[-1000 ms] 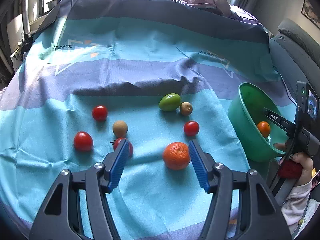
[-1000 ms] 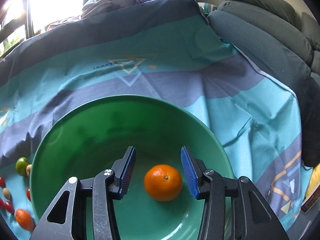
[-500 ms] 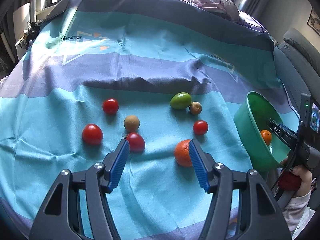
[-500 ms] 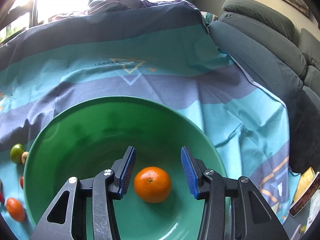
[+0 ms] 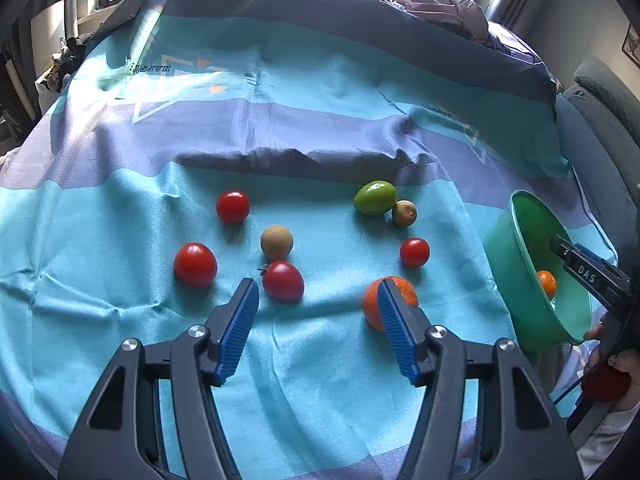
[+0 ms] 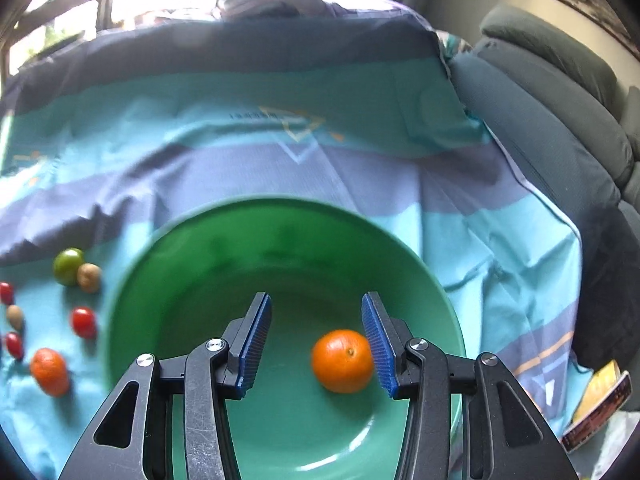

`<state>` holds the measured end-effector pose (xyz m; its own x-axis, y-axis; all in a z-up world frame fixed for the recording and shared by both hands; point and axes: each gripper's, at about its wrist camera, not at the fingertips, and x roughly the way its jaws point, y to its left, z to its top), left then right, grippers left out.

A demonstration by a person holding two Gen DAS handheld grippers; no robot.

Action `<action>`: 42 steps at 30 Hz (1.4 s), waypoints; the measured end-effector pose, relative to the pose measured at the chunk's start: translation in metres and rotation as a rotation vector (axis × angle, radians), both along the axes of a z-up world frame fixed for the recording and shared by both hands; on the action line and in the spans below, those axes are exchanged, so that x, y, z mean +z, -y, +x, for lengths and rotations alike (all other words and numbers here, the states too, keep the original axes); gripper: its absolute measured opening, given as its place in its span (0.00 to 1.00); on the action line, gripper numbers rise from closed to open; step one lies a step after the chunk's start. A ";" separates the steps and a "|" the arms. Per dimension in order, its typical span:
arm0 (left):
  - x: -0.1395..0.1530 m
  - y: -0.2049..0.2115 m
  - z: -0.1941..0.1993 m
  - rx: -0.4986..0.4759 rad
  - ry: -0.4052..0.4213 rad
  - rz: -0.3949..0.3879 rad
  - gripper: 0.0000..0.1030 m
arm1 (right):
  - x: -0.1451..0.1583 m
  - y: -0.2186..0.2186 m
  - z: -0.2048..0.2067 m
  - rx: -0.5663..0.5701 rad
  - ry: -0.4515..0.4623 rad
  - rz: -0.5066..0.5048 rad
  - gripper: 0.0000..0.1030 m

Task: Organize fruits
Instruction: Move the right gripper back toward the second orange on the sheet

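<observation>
The left gripper hangs over a blue-and-purple striped cloth with its blue-padded jaws spread wide and nothing between them. Its right pad partly covers a round orange mandarin on the cloth; whether it touches that fruit cannot be told. Ahead of the left pad lies a red tomato with a dried stem, with a round tan-brown fruit just beyond it. Further left are two more red tomatoes, one near and one far. To the right, an oval green fruit touches a small brown fruit, and a small red tomato lies nearer. The right gripper hangs over a round green plastic bowl, jaws moderately apart and gripping nothing. A second orange mandarin in the bowl rests on the bowl floor, just beside the right pad. In the left wrist view the bowl appears tilted at the right edge of the cloth, and a person's hand shows below it.
</observation>
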<state>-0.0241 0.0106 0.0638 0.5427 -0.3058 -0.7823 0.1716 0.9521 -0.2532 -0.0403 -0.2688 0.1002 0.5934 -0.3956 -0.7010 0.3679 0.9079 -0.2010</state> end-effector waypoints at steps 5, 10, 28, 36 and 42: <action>0.000 0.003 -0.001 -0.003 0.001 0.004 0.65 | 0.023 -0.026 -0.012 0.200 0.089 0.160 0.47; -0.002 0.006 0.000 -0.016 -0.009 -0.001 0.66 | 0.023 -0.054 -0.005 0.436 0.091 0.401 0.48; -0.010 -0.005 0.006 0.061 -0.003 0.020 0.70 | -0.020 -0.102 0.015 0.508 0.035 0.475 0.57; -0.008 0.001 0.002 0.038 0.021 0.018 0.70 | -0.014 -0.097 0.008 0.512 0.104 0.503 0.57; -0.009 0.007 0.001 0.027 0.020 0.029 0.69 | -0.016 -0.093 0.007 0.490 0.073 0.476 0.57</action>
